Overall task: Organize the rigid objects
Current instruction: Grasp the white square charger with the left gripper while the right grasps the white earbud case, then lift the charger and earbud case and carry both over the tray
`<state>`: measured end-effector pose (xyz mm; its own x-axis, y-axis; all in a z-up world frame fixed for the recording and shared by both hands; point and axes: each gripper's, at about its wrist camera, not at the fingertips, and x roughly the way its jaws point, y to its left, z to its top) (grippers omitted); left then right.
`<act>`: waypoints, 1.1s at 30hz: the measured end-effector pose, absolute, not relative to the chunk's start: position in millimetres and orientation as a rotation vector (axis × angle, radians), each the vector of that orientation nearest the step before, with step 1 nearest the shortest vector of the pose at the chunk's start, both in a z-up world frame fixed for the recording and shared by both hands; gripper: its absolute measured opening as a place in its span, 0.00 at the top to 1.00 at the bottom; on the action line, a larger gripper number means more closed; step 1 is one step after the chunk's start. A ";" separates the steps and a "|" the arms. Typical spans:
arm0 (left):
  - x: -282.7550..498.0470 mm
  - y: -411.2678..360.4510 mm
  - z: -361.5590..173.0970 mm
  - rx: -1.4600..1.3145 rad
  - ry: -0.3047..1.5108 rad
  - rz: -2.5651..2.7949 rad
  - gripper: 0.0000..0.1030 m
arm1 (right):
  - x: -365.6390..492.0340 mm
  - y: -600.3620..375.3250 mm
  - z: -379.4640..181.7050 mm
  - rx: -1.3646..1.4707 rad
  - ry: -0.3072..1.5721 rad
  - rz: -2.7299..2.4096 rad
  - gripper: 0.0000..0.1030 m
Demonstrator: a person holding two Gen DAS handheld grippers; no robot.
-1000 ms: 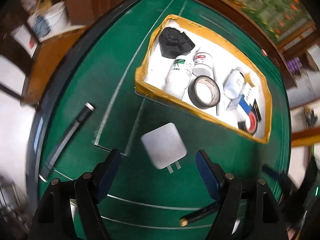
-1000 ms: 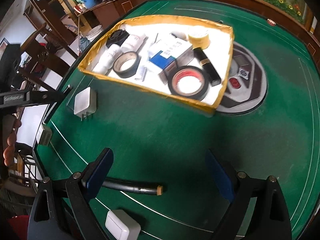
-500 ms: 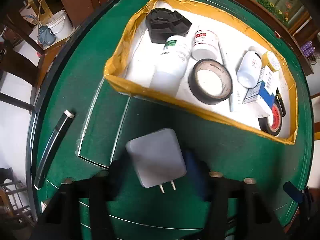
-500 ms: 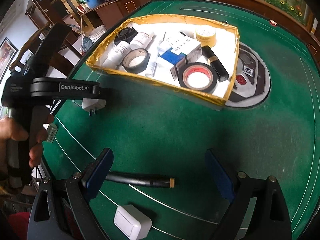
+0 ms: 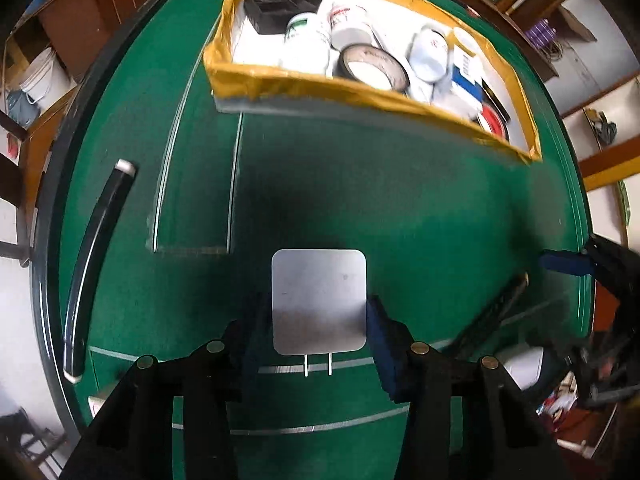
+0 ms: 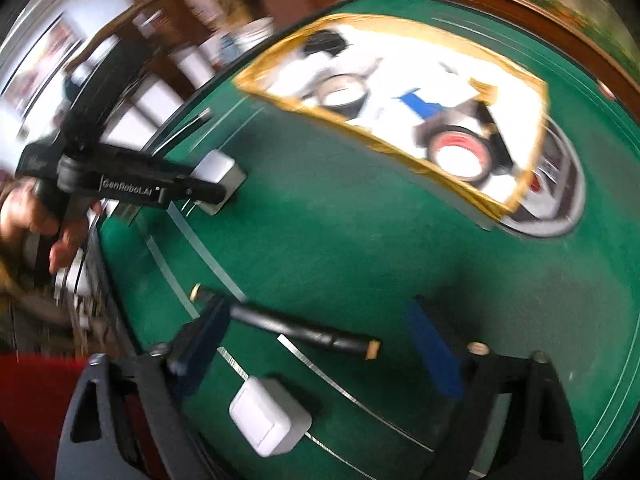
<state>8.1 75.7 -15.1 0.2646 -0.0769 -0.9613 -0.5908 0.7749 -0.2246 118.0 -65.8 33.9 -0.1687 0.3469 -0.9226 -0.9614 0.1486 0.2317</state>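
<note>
My left tongs (image 5: 319, 326) have just been closing and now clamp the white wall charger (image 5: 319, 300) by its two sides, blue pads pressed against it, prongs pointing back toward me, low over the green surface (image 5: 360, 200). From the right wrist view I see the same tongs (image 6: 208, 194) gripping that charger (image 6: 220, 172) near the surface's left edge, a hand (image 6: 32, 216) on the handle. My right tongs (image 6: 320, 340) have just been narrowing but stand released, straddling a black pen-like stick (image 6: 304, 330) without pressing it. A second white adapter (image 6: 270, 420) lies just below that stick. Farther off sits the yellow-taped tray (image 5: 256, 80), holding tape rolls (image 5: 374, 68), bottles and a black block.
</note>
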 end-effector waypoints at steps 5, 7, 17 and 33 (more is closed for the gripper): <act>-7.6 68.9 -14.7 -0.630 1.279 0.374 0.51 | 101.8 -59.7 30.4 -0.850 1.177 1.414 0.49; -11.6 67.7 -15.8 -0.632 1.274 0.364 0.51 | 102.4 -67.4 35.2 -0.823 1.202 1.445 0.49; -20.8 82.9 -14.1 -0.649 1.269 0.399 0.51 | 76.4 -93.9 24.4 -0.920 1.207 1.492 0.35; 22.4 69.5 -19.7 -0.600 1.286 0.488 0.51 | 71.2 -88.3 7.1 -0.975 1.121 1.337 0.50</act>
